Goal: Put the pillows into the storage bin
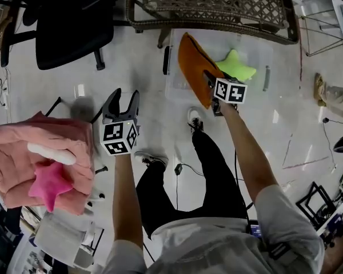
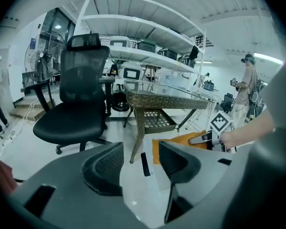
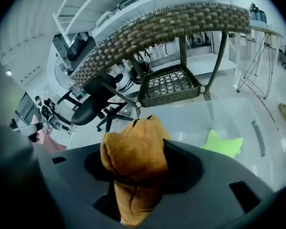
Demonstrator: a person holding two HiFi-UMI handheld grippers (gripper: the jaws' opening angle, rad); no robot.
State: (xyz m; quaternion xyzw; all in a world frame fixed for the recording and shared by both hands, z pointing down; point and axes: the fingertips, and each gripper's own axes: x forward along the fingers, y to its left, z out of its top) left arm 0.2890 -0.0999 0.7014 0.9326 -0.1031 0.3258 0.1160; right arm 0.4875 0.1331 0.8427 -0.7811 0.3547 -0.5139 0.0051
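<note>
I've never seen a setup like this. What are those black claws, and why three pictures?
No robot here: a person holds a hand-held gripper in each hand. The head view looks down from a camera on the person's head; the other two pictures come from cameras riding on the grippers. The left hand-held gripper is open and empty. The right hand-held gripper is clamped on an orange pillow beside a clear storage bin on the floor, where a green star pillow already lies. At left, a pink star pillow and a white pillow rest on a pink heap.
</note>
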